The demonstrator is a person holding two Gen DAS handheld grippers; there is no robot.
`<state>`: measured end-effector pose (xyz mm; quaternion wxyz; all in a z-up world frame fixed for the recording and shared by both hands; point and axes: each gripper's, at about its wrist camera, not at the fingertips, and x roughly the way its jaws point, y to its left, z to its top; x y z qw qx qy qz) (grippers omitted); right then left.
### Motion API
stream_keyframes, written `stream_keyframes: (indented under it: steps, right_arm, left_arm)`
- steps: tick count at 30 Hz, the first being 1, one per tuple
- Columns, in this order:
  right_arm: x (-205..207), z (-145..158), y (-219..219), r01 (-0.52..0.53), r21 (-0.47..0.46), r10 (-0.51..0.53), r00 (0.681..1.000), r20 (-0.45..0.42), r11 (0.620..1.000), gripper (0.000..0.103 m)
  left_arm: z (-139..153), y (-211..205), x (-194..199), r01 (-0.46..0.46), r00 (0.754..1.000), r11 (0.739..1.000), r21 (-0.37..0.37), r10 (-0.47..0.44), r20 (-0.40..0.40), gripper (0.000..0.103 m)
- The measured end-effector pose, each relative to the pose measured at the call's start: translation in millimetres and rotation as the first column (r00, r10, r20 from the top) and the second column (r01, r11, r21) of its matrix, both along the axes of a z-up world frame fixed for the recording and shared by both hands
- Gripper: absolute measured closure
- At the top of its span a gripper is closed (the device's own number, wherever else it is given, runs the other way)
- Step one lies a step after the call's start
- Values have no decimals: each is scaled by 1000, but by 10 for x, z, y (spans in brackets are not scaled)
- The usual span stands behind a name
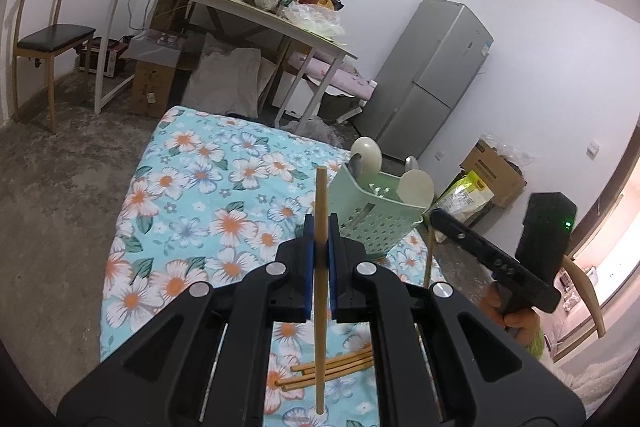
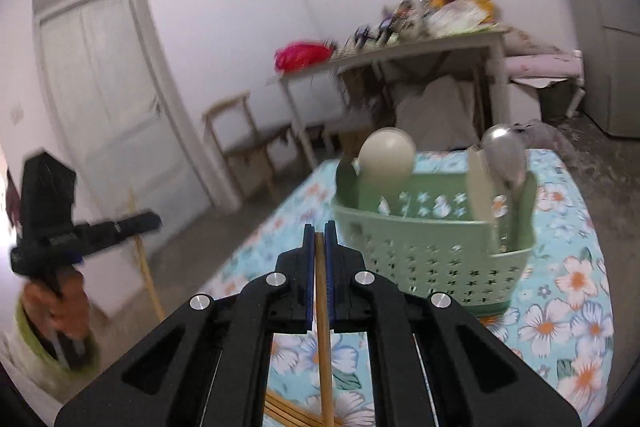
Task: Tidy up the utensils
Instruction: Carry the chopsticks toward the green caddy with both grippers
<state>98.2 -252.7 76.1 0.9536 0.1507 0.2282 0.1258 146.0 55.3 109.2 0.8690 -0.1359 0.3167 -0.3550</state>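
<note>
My left gripper (image 1: 320,227) is shut on a wooden chopstick (image 1: 321,291) that stands upright above the floral cloth. My right gripper (image 2: 319,233) is shut on another wooden chopstick (image 2: 323,327), held above the cloth just left of the green perforated basket (image 2: 436,247). The basket (image 1: 380,219) holds white spoons (image 2: 386,155) and a metal spoon (image 2: 504,151). Several loose chopsticks (image 1: 332,369) lie on the cloth below the grippers. The right gripper also shows in the left wrist view (image 1: 452,227), and the left gripper in the right wrist view (image 2: 132,223).
The floral cloth (image 1: 192,187) covers a low surface. Behind stand a cluttered white table (image 1: 224,3), a wooden chair (image 1: 44,39), a grey fridge (image 1: 436,79) and cardboard boxes (image 1: 496,175). A white door (image 2: 104,99) shows in the right wrist view.
</note>
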Motion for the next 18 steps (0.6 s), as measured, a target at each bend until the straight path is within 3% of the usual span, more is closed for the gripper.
stream_keyframes:
  steps: [8, 18]
  right_arm:
    - [-323, 32, -117, 81, 86, -87, 994, 70, 993, 98]
    - [-659, -29, -355, 121, 174, -135, 988, 72, 977, 98]
  left_arm:
    - [145, -207, 7, 50, 998, 999, 8, -50, 36, 98]
    - [535, -463, 46, 93, 985, 996, -9, -91, 144, 98]
